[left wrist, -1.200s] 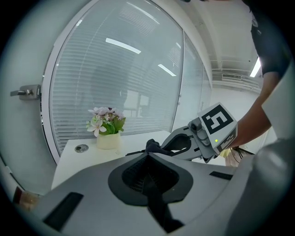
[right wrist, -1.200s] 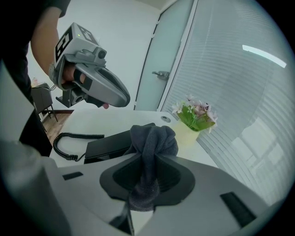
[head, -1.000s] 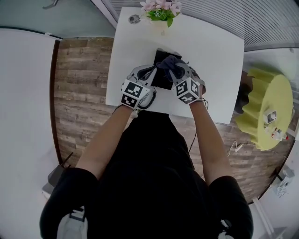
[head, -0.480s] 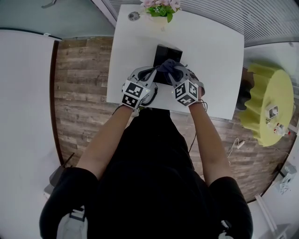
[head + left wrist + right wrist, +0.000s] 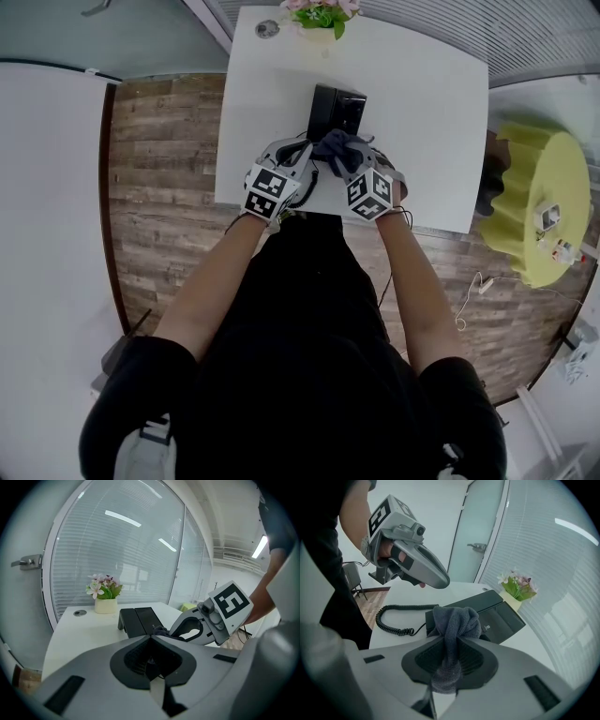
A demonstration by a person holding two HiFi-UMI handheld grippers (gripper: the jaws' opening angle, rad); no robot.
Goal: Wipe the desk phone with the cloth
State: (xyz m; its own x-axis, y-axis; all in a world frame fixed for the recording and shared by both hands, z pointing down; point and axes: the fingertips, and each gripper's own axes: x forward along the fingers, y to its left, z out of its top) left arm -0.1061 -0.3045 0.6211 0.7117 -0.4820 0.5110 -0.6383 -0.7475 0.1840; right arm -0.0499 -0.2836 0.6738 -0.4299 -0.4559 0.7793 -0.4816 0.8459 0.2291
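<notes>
Right hand-held gripper (image 5: pixel 449 644) is clamped on the cloth (image 5: pixel 454 618). From here I see a dark grey wad pinched between the jaws, its bunched top poking out ahead of them. The cloth sits at the near end of the desk phone (image 5: pixel 497 611), over its front corner in the right gripper view. I can't confirm how hard it presses. The desk phone is black and lies around the middle of the white worktop (image 5: pixel 422 112), with its far end tilted up. Its coiled cord (image 5: pixel 393 616) lies on the worktop beside it, on the person's left side. Left hand-held gripper (image 5: pixel 151 641) has its jaws together. I make out nothing held between them, though the recess behind the tips is dark. In the right gripper view it hangs above the worktop near the cord, nose pointing at the phone and clear of it. Further out, a small pot of pink flowers (image 5: pixel 319 19) stands at the far edge of the worktop, with a round grommet (image 5: pixel 268 29) just beside it. Off the worktop there is wood plank floor (image 5: pixel 159 169), and a yellow scalloped stool (image 5: pixel 534 206) to the person's right.
</notes>
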